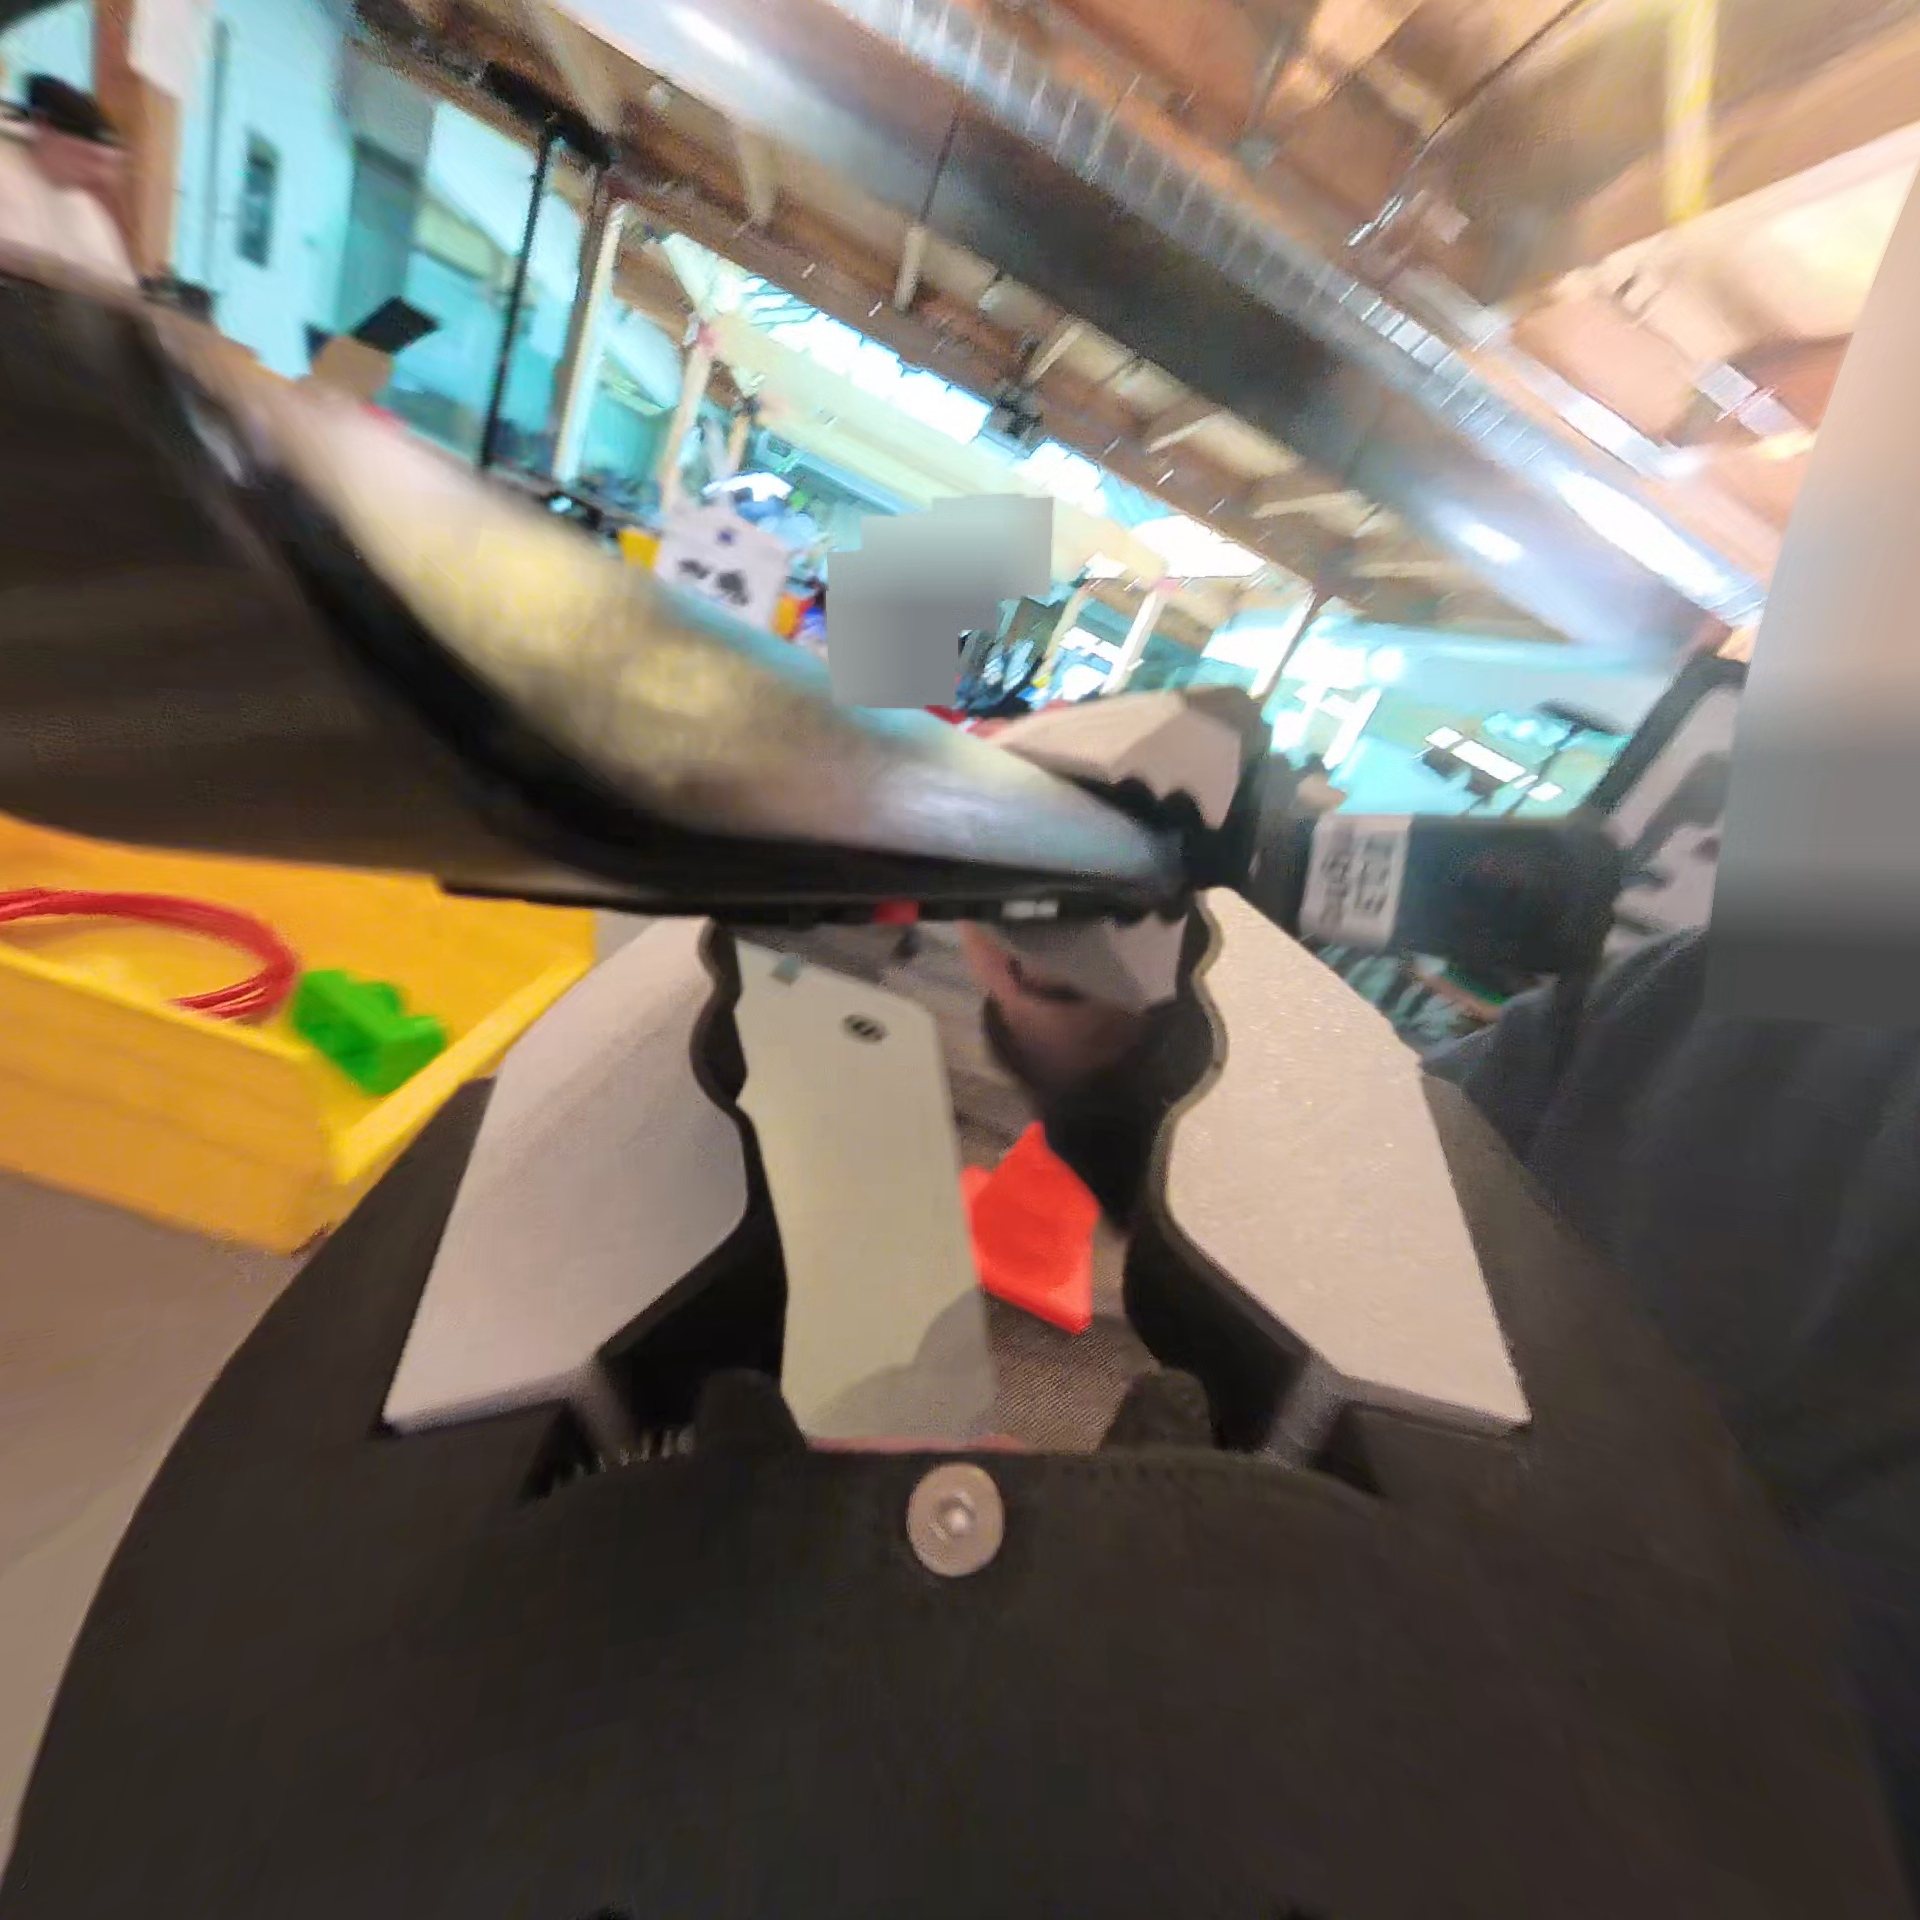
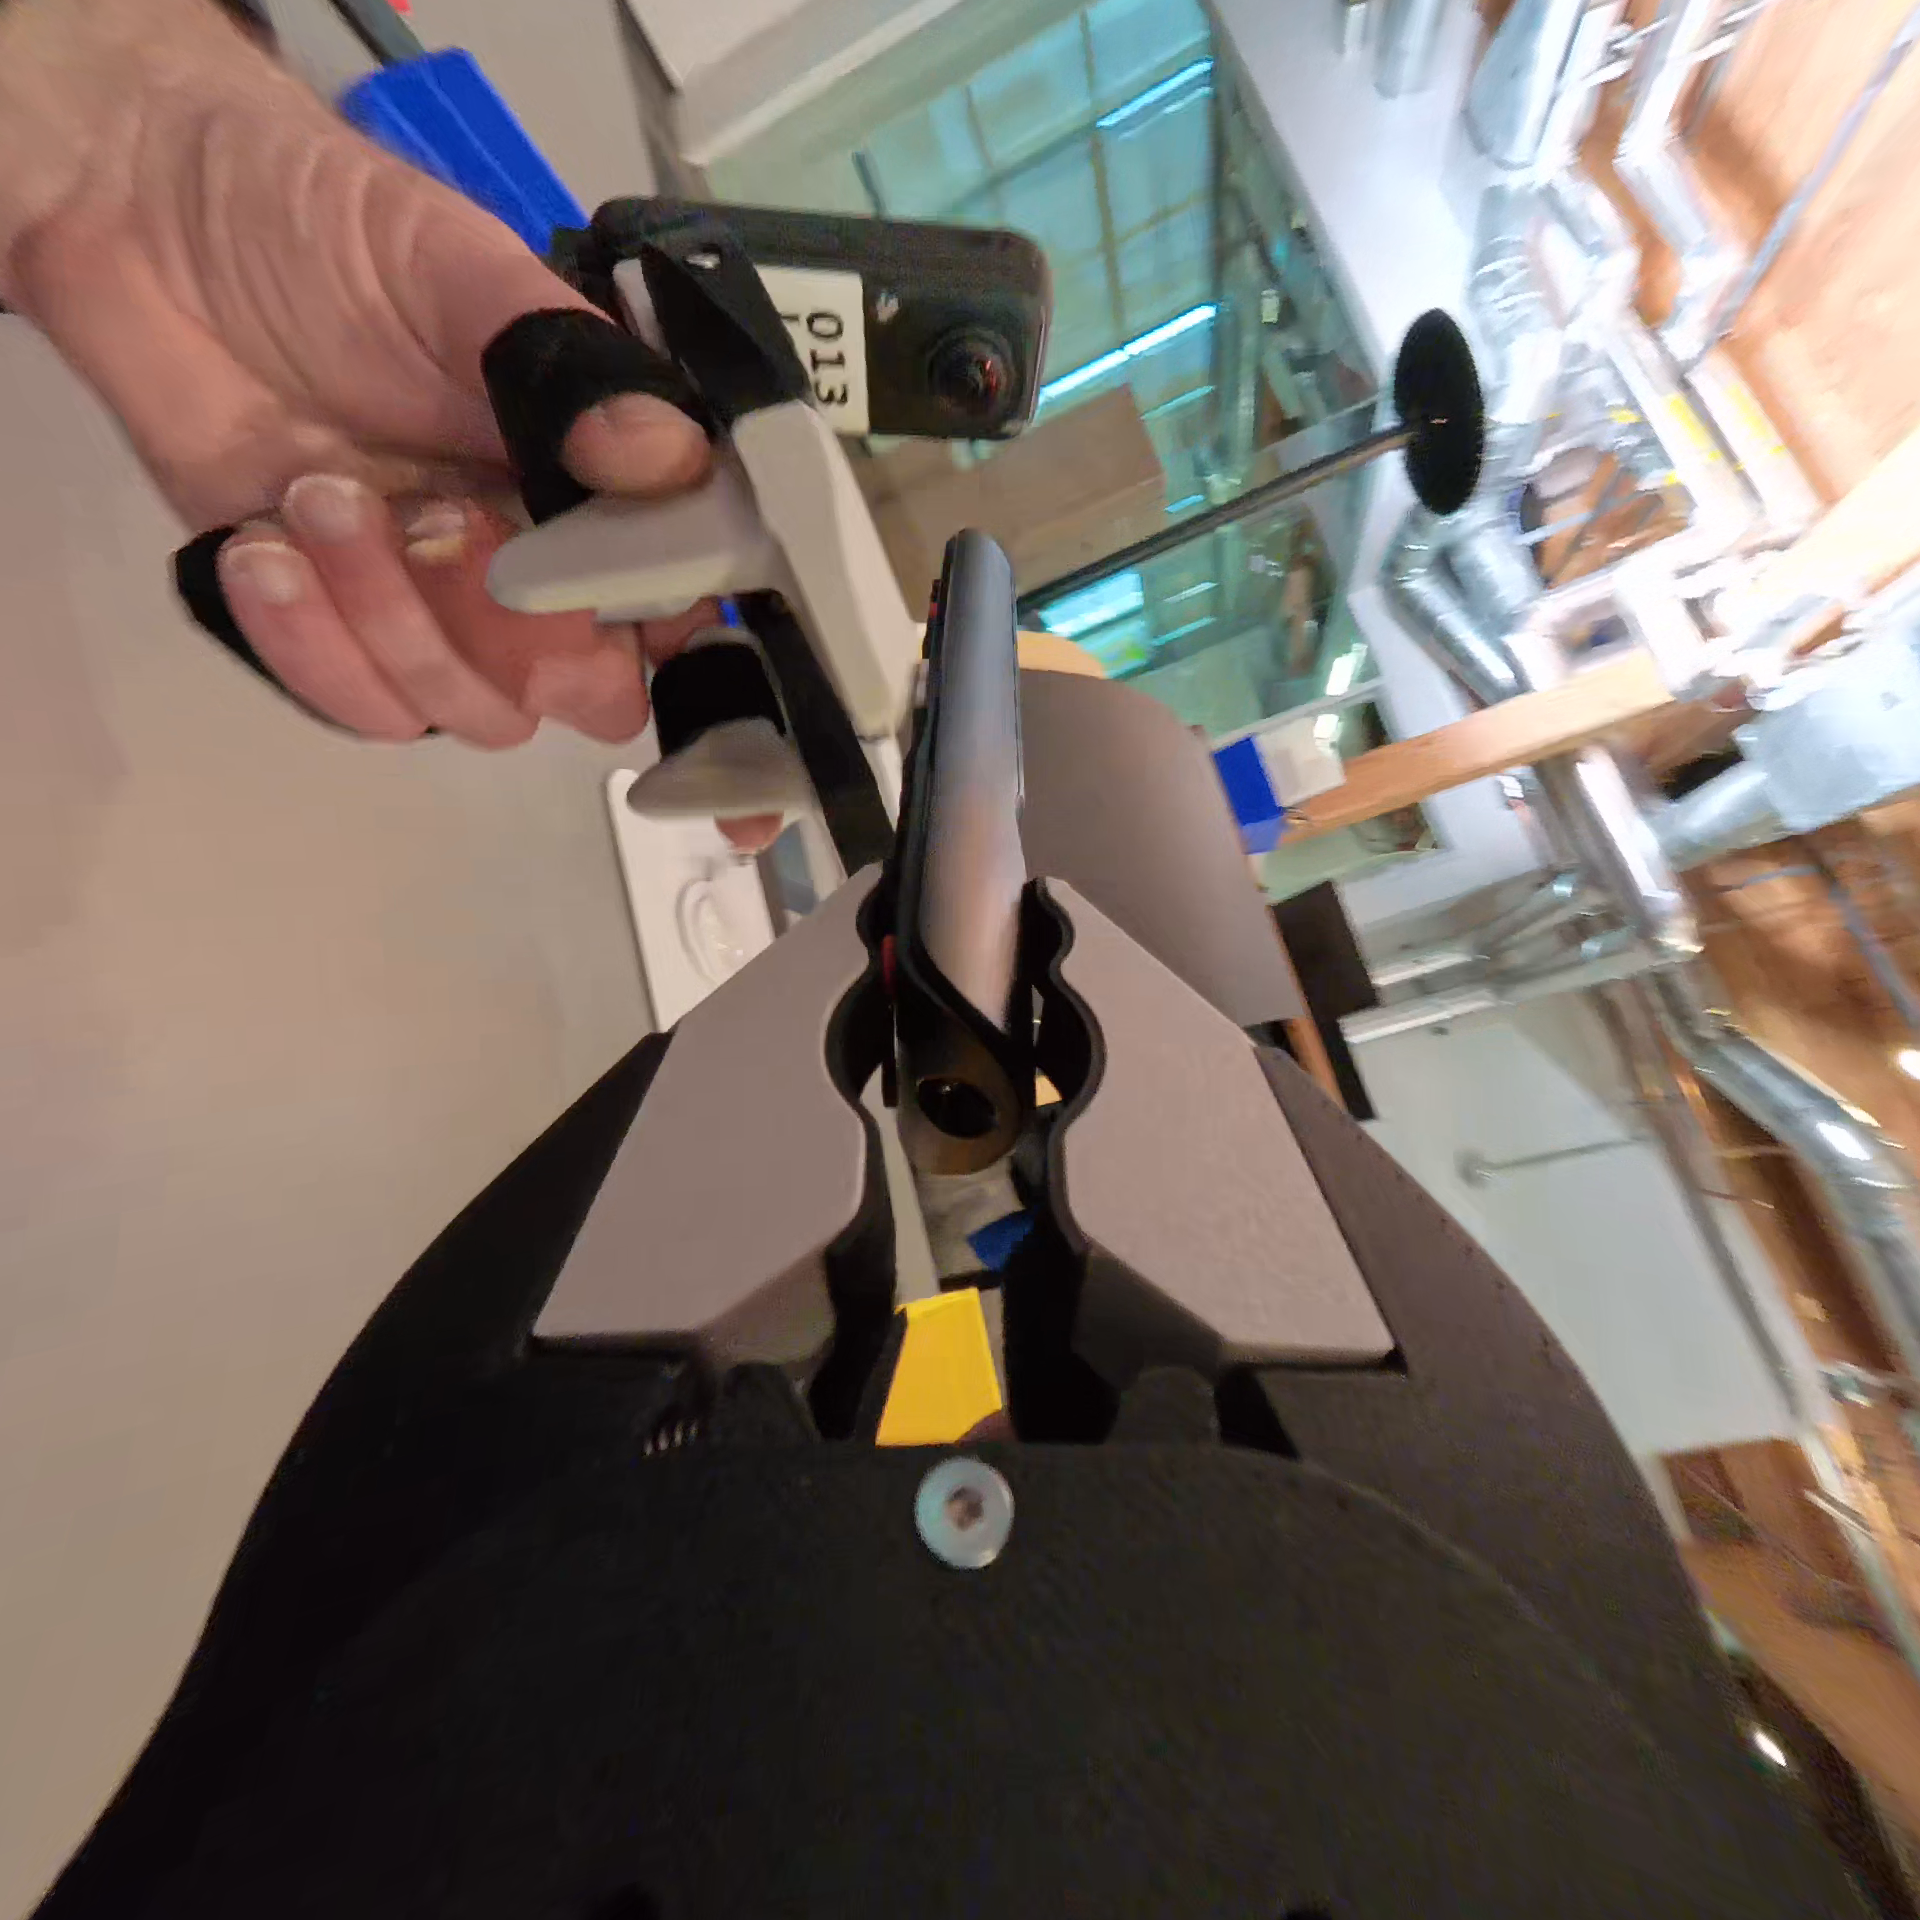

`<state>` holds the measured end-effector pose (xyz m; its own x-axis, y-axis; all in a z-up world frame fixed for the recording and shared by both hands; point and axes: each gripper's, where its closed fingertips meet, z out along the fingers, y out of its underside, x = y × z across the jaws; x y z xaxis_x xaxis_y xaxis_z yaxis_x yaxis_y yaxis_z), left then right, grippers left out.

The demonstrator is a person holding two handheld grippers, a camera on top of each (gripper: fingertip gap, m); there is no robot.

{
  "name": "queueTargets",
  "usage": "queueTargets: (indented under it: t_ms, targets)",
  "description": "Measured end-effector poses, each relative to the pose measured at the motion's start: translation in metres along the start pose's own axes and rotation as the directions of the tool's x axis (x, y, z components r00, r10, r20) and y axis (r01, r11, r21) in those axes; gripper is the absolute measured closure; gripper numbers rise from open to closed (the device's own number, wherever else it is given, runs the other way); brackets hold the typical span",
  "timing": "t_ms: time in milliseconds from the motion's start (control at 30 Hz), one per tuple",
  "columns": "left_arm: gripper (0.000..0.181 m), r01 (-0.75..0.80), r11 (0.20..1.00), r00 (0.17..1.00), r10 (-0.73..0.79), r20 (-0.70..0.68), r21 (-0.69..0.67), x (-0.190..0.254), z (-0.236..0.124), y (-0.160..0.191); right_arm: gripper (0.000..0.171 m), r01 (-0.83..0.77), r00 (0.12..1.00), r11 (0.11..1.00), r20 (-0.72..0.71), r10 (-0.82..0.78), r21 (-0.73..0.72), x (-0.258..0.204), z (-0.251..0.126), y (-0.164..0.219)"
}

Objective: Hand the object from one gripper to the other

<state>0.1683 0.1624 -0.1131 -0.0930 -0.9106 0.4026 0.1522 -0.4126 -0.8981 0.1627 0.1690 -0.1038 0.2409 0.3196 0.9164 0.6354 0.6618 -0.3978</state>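
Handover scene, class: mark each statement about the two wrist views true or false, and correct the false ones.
1. The right gripper is clamped on the black object. True.
2. The left gripper is shut on the black object. False: its jaws stand wide apart, clamping nothing.
3. The yellow tray holds a green block and red wire. True.
4. The loose piece seen between the left gripper's fingers is blue. False: the piece is red-orange.
5. A hand holds the left gripper's handle. True.
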Motion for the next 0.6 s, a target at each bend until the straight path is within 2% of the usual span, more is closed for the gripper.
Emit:
queueTargets:
  t_ms: [33,167,233,333,467,533,600]
  targets:
    - [0.097,-0.030,0.999,0.998,0.032,0.046,-0.023,-0.006,-0.006,0.002,0.151,-0.016,0.999,1.000,0.050,0.015,0.006,0.001,-0.001,0.003]
    - [0.086,-0.105,0.992,0.974,0.116,0.194,-0.067,-0.028,-0.039,-0.005,0.151,-0.049,0.963,0.999,0.267,0.044,0.013,0.004,-0.010,0.015]
    - [0.083,-0.119,0.987,0.966,0.140,0.216,-0.106,-0.033,-0.053,-0.008,0.151,-0.029,0.933,0.999,0.358,0.022,0.013,0.005,-0.015,0.017]
    - [0.082,-0.144,0.960,0.958,0.196,0.209,-0.238,-0.040,-0.066,-0.006,0.151,0.049,0.863,0.999,0.504,-0.041,-0.004,-0.002,-0.021,0.016]
    - [0.090,-0.203,0.891,0.969,0.243,0.048,-0.406,-0.023,-0.052,0.004,0.151,0.106,0.737,0.994,0.671,-0.080,0.002,-0.018,-0.021,0.009]
    - [0.091,-0.253,0.813,0.962,0.268,-0.049,-0.524,-0.014,-0.039,0.025,0.151,0.117,0.691,0.993,0.716,-0.101,0.027,-0.023,-0.019,0.003]
    - [0.101,-0.243,0.771,0.970,0.210,-0.126,-0.589,-0.003,-0.028,0.043,0.151,0.112,0.641,0.993,0.760,-0.106,0.045,-0.028,-0.019,-0.003]
